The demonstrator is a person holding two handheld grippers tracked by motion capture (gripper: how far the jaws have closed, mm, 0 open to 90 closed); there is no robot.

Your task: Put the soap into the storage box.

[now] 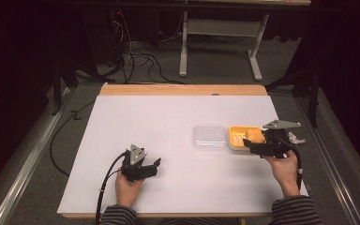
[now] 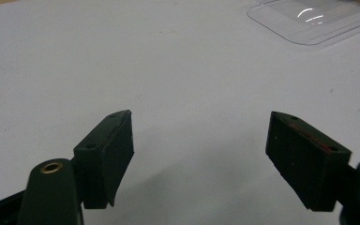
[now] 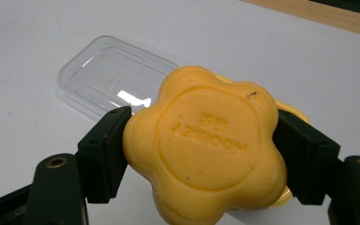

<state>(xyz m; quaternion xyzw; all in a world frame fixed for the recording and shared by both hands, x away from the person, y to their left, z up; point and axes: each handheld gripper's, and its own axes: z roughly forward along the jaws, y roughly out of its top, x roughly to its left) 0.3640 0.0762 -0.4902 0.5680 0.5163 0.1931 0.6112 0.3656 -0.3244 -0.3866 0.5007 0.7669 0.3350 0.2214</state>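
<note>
A yellow flower-shaped soap (image 3: 206, 145) is clamped between the fingers of the right gripper (image 1: 261, 145), one finger pressed against each side of it. In the high view the soap (image 1: 254, 136) is seen over the yellow tray (image 1: 236, 137), at about four o'clock on the white tabletop (image 1: 168, 122). Whether the soap touches the tray cannot be told. A clear lid (image 1: 209, 137) lies flat just beside the tray, toward nine o'clock of it. In the right gripper view the lid (image 3: 112, 77) is seen beyond the soap, at about eleven o'clock. The left gripper (image 1: 147, 169) is held low over the tabletop at about seven o'clock, its fingers (image 2: 110, 150) set wide apart with nothing between them.
</note>
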